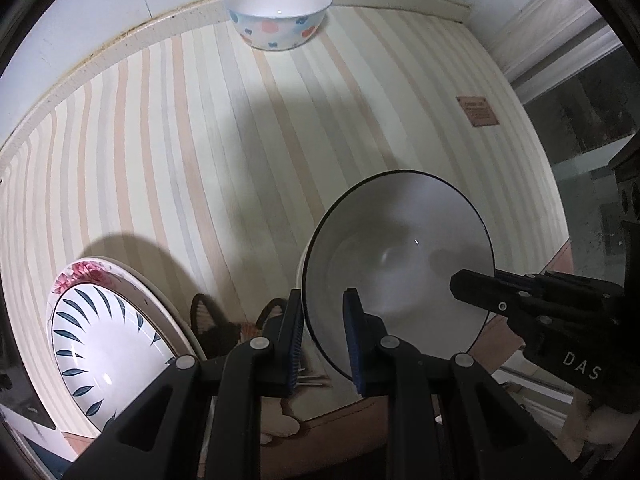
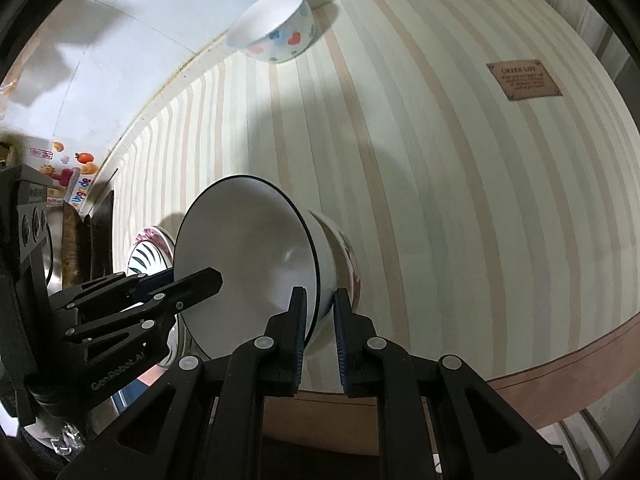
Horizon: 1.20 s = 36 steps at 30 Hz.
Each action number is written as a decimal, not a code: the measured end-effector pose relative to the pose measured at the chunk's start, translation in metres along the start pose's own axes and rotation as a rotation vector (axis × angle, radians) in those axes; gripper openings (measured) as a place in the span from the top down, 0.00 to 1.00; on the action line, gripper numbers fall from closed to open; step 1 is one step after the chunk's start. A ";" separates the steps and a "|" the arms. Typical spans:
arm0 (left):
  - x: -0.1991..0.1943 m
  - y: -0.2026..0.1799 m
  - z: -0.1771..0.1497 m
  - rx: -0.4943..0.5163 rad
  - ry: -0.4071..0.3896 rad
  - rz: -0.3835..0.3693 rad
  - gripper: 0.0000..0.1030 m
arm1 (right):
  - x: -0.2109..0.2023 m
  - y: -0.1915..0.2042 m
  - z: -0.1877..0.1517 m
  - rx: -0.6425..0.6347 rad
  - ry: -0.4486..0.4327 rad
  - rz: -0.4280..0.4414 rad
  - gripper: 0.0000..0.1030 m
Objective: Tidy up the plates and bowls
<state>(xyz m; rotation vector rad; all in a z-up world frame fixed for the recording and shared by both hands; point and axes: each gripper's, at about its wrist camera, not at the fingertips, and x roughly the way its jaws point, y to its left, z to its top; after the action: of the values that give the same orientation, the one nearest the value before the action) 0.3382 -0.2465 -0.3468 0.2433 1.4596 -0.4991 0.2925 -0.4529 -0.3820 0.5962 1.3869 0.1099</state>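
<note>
Now, black-rimmed bowl (image 1: 400, 256): you hold it above the striped tabletop (image 1: 200, 160).
Left gripper (image 1: 325, 340): jaws pinch its rim.
Right gripper (image 2: 319, 340): jaws pinch the opposite rim.
Heart-pattern bowl (image 1: 279, 14): far edge, near wall.

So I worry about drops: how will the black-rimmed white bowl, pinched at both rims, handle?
The glossy black-rimmed white bowl looks glazed, so probably slippery between the left gripper and right gripper. It looks rigid and ceramic, likely to chip if dropped. Held only at its thin rim, it may pivot.

Three bowls (image 2: 248, 256), two plates (image 1: 108, 344), two grippers (image 1: 322, 340)
</note>
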 end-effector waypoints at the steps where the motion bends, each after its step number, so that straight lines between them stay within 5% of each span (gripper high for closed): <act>1: 0.002 -0.001 -0.001 0.004 0.004 0.004 0.83 | 0.001 -0.001 0.000 0.001 0.004 -0.001 0.85; 27: 0.014 0.001 0.001 0.012 0.043 0.022 0.83 | 0.016 0.000 0.009 -0.020 0.097 -0.029 0.83; 34: -0.050 0.024 0.027 -0.068 -0.101 -0.008 0.77 | -0.032 -0.005 0.037 0.014 0.012 0.036 0.80; 36: -0.065 0.035 0.051 -0.106 -0.148 -0.021 0.75 | -0.051 -0.005 0.058 0.026 -0.048 0.070 0.65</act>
<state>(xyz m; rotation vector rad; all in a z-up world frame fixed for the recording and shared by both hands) 0.3978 -0.2275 -0.2822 0.1049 1.3402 -0.4462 0.3349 -0.4975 -0.3357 0.6654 1.3231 0.1332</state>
